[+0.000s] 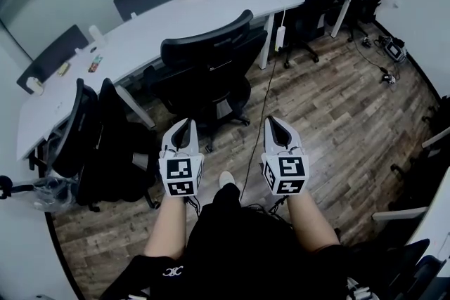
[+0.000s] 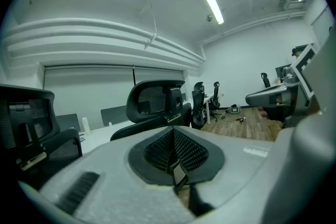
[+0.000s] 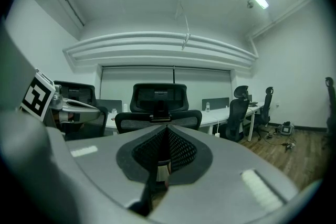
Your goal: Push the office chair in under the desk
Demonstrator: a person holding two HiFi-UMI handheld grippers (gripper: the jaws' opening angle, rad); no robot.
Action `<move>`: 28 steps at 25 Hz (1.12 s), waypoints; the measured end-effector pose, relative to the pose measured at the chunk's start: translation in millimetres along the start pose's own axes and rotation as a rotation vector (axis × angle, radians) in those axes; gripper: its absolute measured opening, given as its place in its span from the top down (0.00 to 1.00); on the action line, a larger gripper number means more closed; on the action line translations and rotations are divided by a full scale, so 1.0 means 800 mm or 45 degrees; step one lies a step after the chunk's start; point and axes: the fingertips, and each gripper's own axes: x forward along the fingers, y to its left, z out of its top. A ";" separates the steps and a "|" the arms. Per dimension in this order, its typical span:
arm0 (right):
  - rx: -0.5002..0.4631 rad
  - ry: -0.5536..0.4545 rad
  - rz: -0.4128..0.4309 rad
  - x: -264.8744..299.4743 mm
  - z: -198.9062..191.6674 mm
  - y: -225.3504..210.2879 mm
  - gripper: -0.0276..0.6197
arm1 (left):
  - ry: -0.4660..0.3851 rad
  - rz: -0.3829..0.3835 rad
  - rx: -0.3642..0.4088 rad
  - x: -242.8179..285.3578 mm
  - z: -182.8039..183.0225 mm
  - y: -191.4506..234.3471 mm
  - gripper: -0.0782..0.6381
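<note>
A black mesh office chair [image 1: 207, 63] stands pulled out a little from the long white curved desk [image 1: 176, 10], its back toward me. My left gripper [image 1: 184, 124] and right gripper [image 1: 274, 121] are held side by side just short of the chair's back, apart from it. Both are shut with nothing between the jaws. In the left gripper view the chair's headrest [image 2: 155, 99] rises beyond my shut left gripper [image 2: 172, 131]. The right gripper view has the chair [image 3: 159, 98] straight ahead of my shut right gripper [image 3: 168, 131].
Two more black chairs [image 1: 91, 144] stand close on the left, partly under the desk. Further chairs [image 1: 313, 3] sit at the far right end. A power strip [image 1: 280, 37] hangs from the desk, its cable running over the wooden floor [image 1: 337, 109]. Small devices and cables [image 1: 390, 53] lie far right.
</note>
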 end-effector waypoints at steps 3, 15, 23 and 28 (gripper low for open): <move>-0.031 0.008 0.009 0.030 0.006 -0.006 0.94 | 0.009 0.020 -0.017 0.027 0.000 0.021 0.87; -0.132 0.056 0.091 0.132 0.024 -0.048 0.94 | 0.164 0.048 0.109 0.117 -0.005 0.085 0.67; -0.401 0.131 0.248 0.222 0.040 -0.064 0.84 | 0.376 -0.020 0.417 0.179 -0.021 0.124 0.52; -0.558 0.193 0.331 0.288 0.044 -0.078 0.77 | 0.442 -0.063 0.585 0.211 -0.028 0.142 0.50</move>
